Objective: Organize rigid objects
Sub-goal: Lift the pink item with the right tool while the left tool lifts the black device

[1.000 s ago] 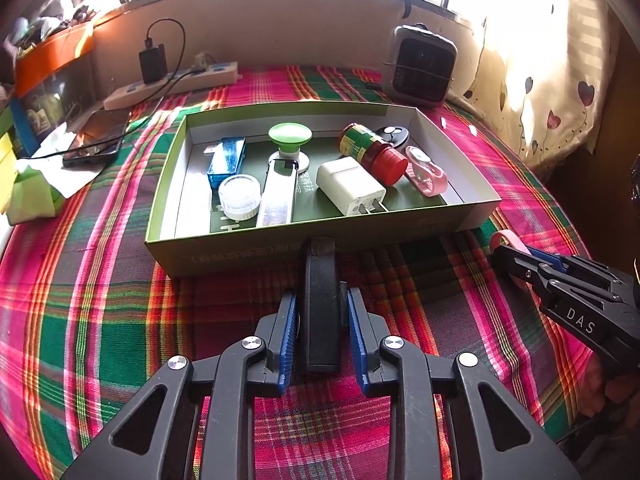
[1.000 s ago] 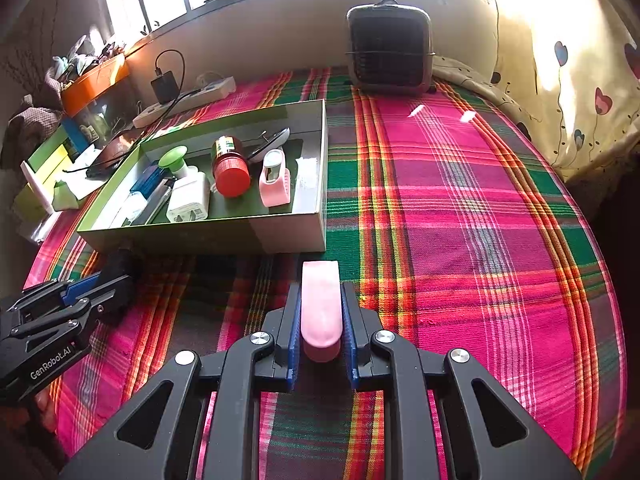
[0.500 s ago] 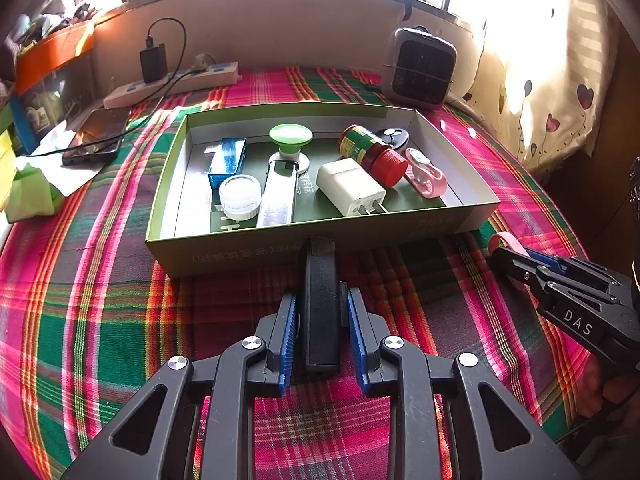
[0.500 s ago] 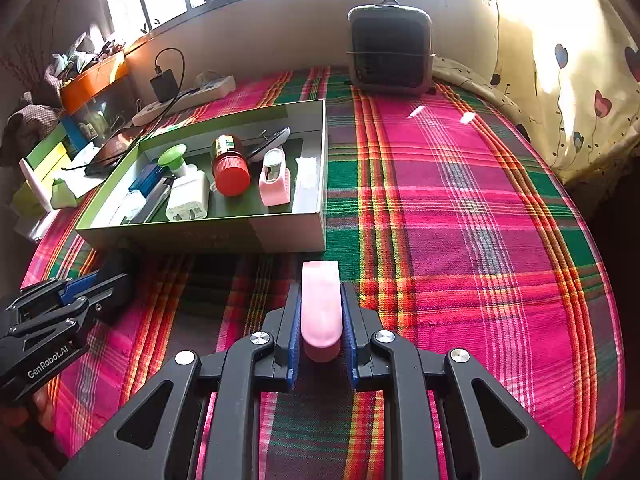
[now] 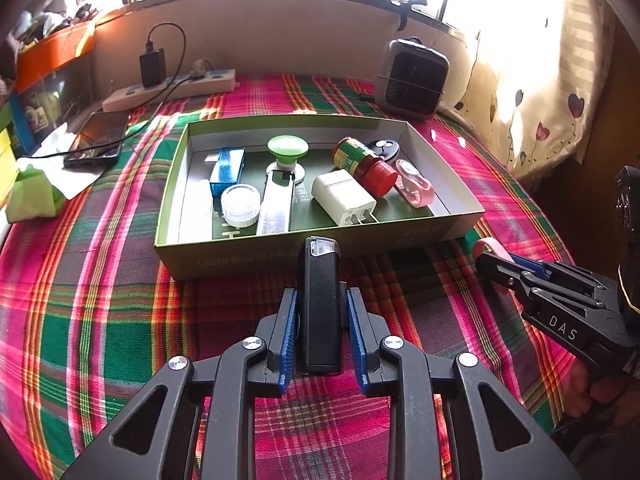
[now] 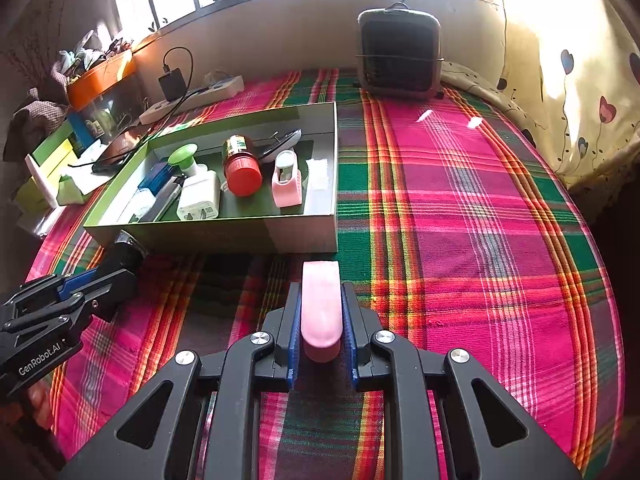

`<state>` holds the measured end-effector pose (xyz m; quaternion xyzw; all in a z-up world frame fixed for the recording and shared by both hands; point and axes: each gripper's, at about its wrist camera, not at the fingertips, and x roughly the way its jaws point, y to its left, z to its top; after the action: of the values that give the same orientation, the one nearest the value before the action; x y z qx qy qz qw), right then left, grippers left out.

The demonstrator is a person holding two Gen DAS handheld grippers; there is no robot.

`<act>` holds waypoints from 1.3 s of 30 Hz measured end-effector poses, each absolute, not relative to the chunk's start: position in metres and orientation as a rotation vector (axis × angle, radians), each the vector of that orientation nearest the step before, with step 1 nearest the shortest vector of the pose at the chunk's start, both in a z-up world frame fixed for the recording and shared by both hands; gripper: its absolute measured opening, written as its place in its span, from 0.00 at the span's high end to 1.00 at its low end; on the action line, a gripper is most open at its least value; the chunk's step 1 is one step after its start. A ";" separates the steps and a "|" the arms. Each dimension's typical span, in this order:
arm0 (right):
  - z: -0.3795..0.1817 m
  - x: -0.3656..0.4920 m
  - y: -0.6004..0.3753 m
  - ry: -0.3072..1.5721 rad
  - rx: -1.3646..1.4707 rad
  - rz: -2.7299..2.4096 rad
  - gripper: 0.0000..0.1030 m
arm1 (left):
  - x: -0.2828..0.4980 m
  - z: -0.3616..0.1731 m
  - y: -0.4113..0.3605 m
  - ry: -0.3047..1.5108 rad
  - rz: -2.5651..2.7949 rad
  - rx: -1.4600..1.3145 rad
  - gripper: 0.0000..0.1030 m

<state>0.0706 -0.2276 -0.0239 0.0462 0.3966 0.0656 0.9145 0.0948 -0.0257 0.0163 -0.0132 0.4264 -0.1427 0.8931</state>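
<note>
Left wrist view: left gripper [image 5: 322, 312] clamped on black lighter [image 5: 320, 304], now slightly higher than a second ago, tip overlapping near wall of green box [image 5: 172, 200].

Right wrist view: right gripper [image 6: 320, 320] pinching pink case [image 6: 321, 308], barely moved, short of the box. Probably both drops pending.

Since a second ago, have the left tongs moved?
No. The left tongs hold the black lighter at the same spot before the green tray.
</note>
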 end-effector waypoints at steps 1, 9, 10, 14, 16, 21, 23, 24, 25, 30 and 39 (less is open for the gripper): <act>-0.023 0.070 -0.227 0.814 0.097 0.140 0.82 | 0.095 0.018 -0.025 0.885 -0.301 -0.034 0.78; -0.011 0.068 -0.221 0.790 0.085 0.149 0.82 | 0.098 0.030 -0.016 0.870 -0.318 -0.054 0.78; -0.010 0.068 -0.220 0.786 0.086 0.152 0.82 | 0.099 0.031 -0.015 0.870 -0.324 -0.063 0.78; -0.005 0.070 -0.218 0.780 0.088 0.166 0.82 | 0.104 0.037 -0.012 0.851 -0.319 -0.062 0.78; -0.002 0.072 -0.215 0.776 0.086 0.171 0.82 | 0.106 0.040 -0.010 0.843 -0.317 -0.060 0.78; 0.002 0.076 -0.211 0.765 0.086 0.180 0.82 | 0.107 0.035 -0.005 0.857 -0.321 -0.081 0.78; 0.002 0.076 -0.209 0.768 0.085 0.185 0.82 | 0.106 0.031 -0.005 0.877 -0.334 -0.093 0.78; 0.001 0.077 -0.209 0.770 0.085 0.186 0.82 | 0.106 0.029 -0.005 0.888 -0.338 -0.104 0.78; 0.000 0.077 -0.208 0.772 0.087 0.186 0.82 | 0.106 0.027 -0.005 0.902 -0.341 -0.116 0.78; -0.002 0.077 -0.208 0.777 0.094 0.190 0.82 | 0.103 0.022 -0.015 0.930 -0.348 -0.103 0.69; -0.006 0.076 -0.208 0.782 0.106 0.204 0.82 | 0.105 0.018 -0.029 0.954 -0.314 -0.060 0.61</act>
<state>0.0764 -0.2083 -0.0060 0.0515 0.3802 0.0992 0.9181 0.1046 -0.0290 0.0183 -0.0288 0.4570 -0.1506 0.8762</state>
